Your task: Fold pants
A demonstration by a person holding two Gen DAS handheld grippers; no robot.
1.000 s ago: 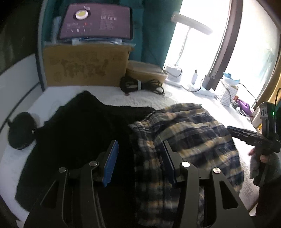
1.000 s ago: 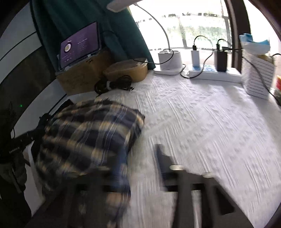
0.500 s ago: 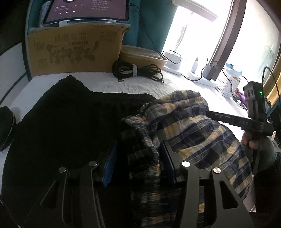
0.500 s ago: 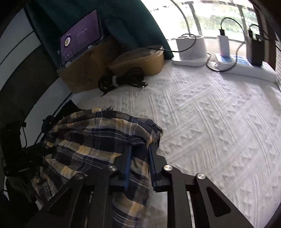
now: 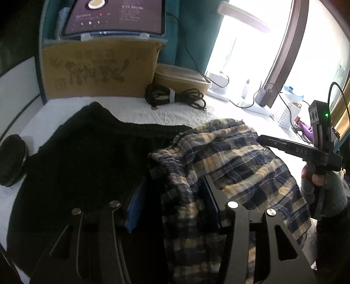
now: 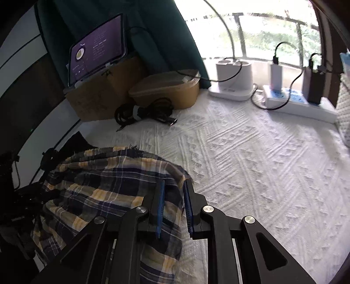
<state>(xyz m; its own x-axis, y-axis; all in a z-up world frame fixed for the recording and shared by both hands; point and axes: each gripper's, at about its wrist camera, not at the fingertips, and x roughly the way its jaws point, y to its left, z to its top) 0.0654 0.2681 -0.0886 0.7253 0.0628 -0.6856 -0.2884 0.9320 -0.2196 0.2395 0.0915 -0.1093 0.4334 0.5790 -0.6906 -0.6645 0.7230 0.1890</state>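
Left gripper [image 5: 172, 201]: jaws set wide, a bunched fold of the plaid pants [image 5: 236, 161] standing between the blue-padded fingers; whether the pads press the cloth cannot be told.
Right gripper [image 6: 174, 203]: jaws drawn close and clenched on the plaid pants' near edge [image 6: 113, 185], cloth pinched between the blue pads.
Right hand [image 5: 317, 185]: gloved, gripping the handle of the right tool at the far side of the pants, seen from the left wrist camera.
Plaid pants: navy and yellow check, heaped on the white textured bedspread [image 6: 262, 163], partly overlapping a black garment [image 5: 83, 157].
Black garment: spread flat to the left of the pants, a round black zip pouch [image 5: 13, 159] near its left edge.
Far edge: coiled black cable [image 5: 175, 98] lies before a cardboard box [image 5: 100, 70] and a tan lidded container [image 5: 181, 78]; a tablet [image 5: 116, 17] stands on the box.
Window side: power strip [image 6: 299, 104] with chargers plugged in.
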